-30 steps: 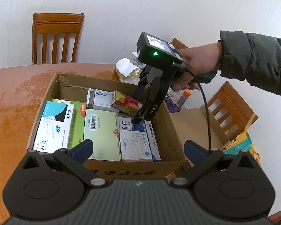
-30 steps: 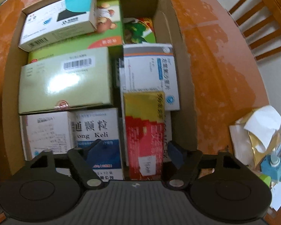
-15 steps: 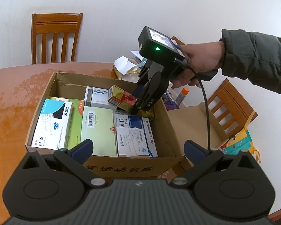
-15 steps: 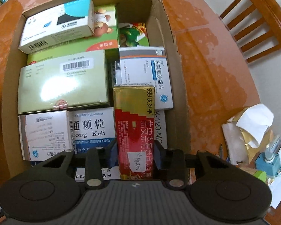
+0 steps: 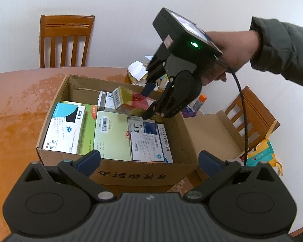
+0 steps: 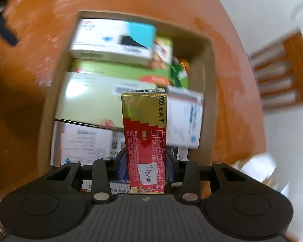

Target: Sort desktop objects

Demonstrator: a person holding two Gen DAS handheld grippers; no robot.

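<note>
My right gripper (image 6: 145, 168) is shut on a gold and red medicine box (image 6: 144, 133) and holds it above the cardboard box (image 6: 202, 46). In the left wrist view the same gold and red box (image 5: 129, 100) hangs in the right gripper (image 5: 146, 103) over the back right part of the cardboard box (image 5: 135, 175). The cardboard box holds several medicine boxes lying flat, among them a white and teal one (image 5: 65, 128) and a pale green one (image 5: 112, 135). My left gripper (image 5: 149, 159) is open and empty, just in front of the cardboard box's near wall.
The round orange-brown table (image 5: 14, 109) bears the cardboard box. Crumpled paper and small items (image 5: 137, 73) lie behind it. An open box flap (image 5: 212, 133) lies to the right. Wooden chairs stand at the back (image 5: 66, 40) and the right (image 5: 252, 117).
My right gripper closed on the gold and red box and lifted it up out of the cardboard box. The left gripper stayed open and drew back slightly.
</note>
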